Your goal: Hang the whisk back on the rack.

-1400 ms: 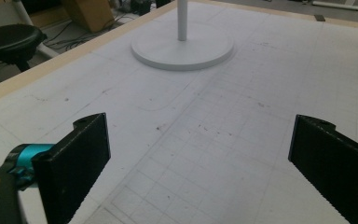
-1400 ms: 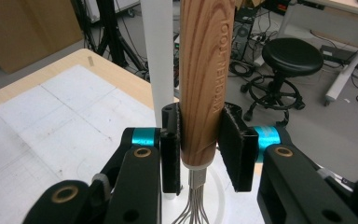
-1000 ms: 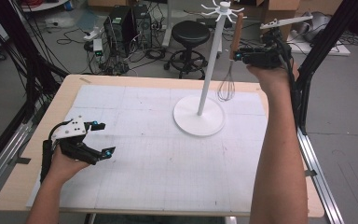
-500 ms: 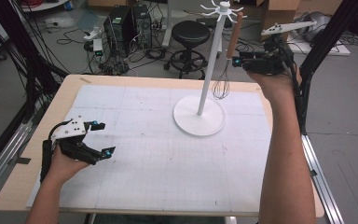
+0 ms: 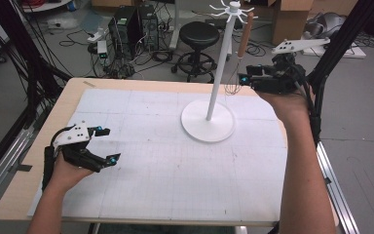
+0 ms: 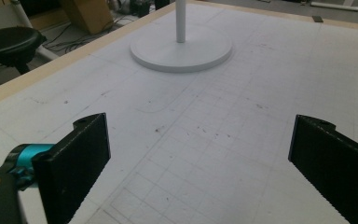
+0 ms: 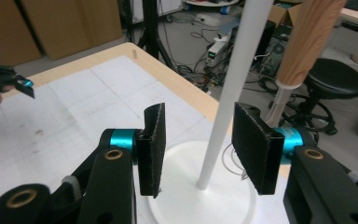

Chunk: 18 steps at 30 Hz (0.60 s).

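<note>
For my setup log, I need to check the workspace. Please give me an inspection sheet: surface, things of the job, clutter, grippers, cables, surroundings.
Surface: wooden table covered by a white gridded mat with small dark marks.
Job's things: white hook stand upright on the mat; whisk with wooden handle hanging from one of its hooks.
Clutter: nothing seen on the mat.
Grippers: left gripper open, low over the mat's near left; right gripper open, raised beside the whisk's wires, holding nothing.
Cables: many loose cables on the floor beyond the table.
Surroundings: black stool, computer towers, cardboard boxes.
</note>
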Available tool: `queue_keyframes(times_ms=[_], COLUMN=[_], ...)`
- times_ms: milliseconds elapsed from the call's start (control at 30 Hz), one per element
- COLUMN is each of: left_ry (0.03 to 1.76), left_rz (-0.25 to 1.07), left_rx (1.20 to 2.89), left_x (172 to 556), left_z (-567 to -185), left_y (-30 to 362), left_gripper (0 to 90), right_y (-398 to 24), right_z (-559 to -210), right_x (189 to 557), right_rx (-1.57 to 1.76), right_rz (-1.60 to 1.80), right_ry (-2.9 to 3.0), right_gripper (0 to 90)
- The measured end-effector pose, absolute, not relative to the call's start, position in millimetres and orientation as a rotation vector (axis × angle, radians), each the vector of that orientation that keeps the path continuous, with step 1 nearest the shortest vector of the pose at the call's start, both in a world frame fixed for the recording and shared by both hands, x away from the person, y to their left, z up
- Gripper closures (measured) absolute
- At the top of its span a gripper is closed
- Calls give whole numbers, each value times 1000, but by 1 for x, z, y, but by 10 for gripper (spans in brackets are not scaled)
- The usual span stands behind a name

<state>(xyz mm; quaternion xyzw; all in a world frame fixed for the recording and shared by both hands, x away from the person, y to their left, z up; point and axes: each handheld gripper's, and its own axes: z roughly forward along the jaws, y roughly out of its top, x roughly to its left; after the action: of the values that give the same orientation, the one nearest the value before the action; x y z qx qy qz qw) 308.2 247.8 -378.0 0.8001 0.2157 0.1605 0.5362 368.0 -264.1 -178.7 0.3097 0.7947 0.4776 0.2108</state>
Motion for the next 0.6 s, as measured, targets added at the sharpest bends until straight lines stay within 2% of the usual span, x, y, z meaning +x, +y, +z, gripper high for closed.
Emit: queue_keyframes(times_ms=[600], left_ry=[503], left_rz=[370], left_rx=[1885], left_x=[307], left_z=[-377], left_y=[249], left_gripper=[60], right_y=[-257], right_z=[-205], right_x=[341], right_rx=[720], right_rz=[1418], right_ry=[2227], right_gripper=[470])
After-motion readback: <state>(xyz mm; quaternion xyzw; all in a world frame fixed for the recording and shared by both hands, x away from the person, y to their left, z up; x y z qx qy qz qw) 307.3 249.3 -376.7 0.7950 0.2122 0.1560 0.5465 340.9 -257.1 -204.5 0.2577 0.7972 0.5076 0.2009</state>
